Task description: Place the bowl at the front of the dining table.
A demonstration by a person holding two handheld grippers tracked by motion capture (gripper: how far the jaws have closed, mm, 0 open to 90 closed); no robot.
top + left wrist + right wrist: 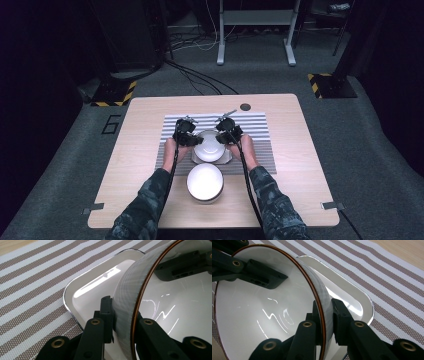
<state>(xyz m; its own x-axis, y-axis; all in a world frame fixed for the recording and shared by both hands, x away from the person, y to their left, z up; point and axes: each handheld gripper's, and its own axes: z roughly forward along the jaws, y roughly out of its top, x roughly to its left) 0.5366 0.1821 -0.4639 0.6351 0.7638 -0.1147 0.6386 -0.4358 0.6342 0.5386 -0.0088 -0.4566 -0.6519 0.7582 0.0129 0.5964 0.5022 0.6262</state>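
Bowl rim: the left gripper (122,322) and right gripper (327,322) each clamp a wall of the held bowl (209,145), blocking both its sides.
Under the bowl: the white tray (87,290) lies just below, on the striped mat (260,125).
Near side: a second bowl (205,182) stands between the forearms, close to the tray.
Far side: bare mat, then open table (145,107), with a dark round hole (245,107).
Outer flanks: bare mat and wood lie beyond each hand.
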